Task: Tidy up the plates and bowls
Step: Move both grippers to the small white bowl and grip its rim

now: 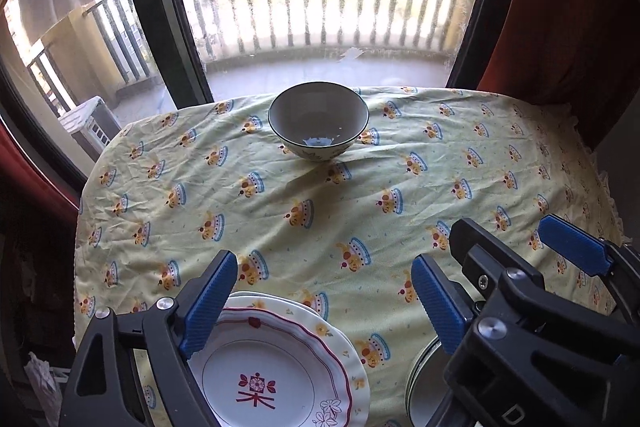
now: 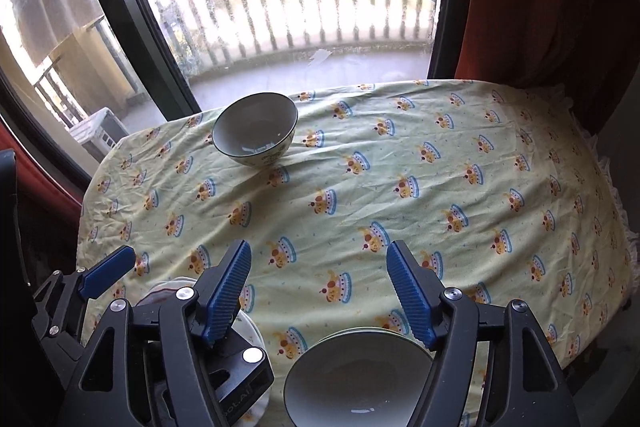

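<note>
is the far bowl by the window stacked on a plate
No, the far bowl sits alone, directly on the patterned tablecloth, well apart from the plates near the grippers.

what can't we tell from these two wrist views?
- Plate stack, left wrist view: count unclear; left gripper finger and bottom edge cover it.
- Near bowls, right wrist view: how many are nested; bottom edge cuts them.
- Far bowl: pattern too small.
- Right gripper: open, empty.

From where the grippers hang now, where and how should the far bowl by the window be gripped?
Grip the far bowl by its thin rim, one finger inside, one outside, coming from above on the near side. It stands upright and empty, its walls flaring too wide to span.
</note>
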Tool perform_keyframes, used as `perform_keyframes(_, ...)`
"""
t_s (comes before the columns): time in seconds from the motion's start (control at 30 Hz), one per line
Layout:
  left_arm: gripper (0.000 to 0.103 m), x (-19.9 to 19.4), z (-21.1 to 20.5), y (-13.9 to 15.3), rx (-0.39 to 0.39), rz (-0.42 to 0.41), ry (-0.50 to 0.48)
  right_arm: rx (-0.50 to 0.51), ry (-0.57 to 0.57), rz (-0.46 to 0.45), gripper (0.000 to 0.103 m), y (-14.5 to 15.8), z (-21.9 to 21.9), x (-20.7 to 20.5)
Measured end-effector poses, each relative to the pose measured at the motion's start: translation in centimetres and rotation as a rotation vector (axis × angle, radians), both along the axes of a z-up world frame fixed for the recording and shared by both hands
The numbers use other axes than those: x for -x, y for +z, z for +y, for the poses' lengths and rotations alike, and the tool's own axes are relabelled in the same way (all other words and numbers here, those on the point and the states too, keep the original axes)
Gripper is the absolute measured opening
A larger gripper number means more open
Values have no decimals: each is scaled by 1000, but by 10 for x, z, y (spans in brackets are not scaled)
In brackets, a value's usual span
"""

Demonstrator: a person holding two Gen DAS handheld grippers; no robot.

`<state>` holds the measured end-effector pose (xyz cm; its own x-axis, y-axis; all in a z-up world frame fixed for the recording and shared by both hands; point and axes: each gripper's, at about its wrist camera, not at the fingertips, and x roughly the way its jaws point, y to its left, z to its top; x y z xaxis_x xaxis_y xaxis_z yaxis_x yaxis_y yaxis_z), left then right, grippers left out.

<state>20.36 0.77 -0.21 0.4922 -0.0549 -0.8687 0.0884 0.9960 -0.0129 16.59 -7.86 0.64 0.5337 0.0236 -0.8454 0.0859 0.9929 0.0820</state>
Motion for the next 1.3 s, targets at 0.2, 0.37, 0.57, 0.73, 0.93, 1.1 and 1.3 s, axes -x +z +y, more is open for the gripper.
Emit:
perform_keyframes(0.2, 90, -28, 8, 3, -18, -20, 41, -2, 17, -5, 78, 3, 8, -32)
perform_keyframes(0.37, 90, -61, 9, 2, -33, -32, 97, -5, 56, -15, 78, 3, 10, -71)
perform_keyframes(0.57, 90, -105, 2, -14, -59, -26, 163, -24, 96, -9, 78, -11, 0, -122)
perform_keyframes(0.73, 84, -135, -1, -29, -88, -22, 218, -23, 127, 7, 78, -30, -5, -165)
perform_keyframes(0.93, 75, -163, 2, -42, -132, -21, 273, -13, 151, 5, 73, -48, -4, -202)
perform_keyframes(1.1, 73, -180, 6, -60, -133, 9, 283, -28, 158, 29, 67, -66, -1, -226)
perform_keyframes(1.3, 62, -193, 9, -89, -132, 59, 292, 3, 165, 74, 51, -93, 3, -244)
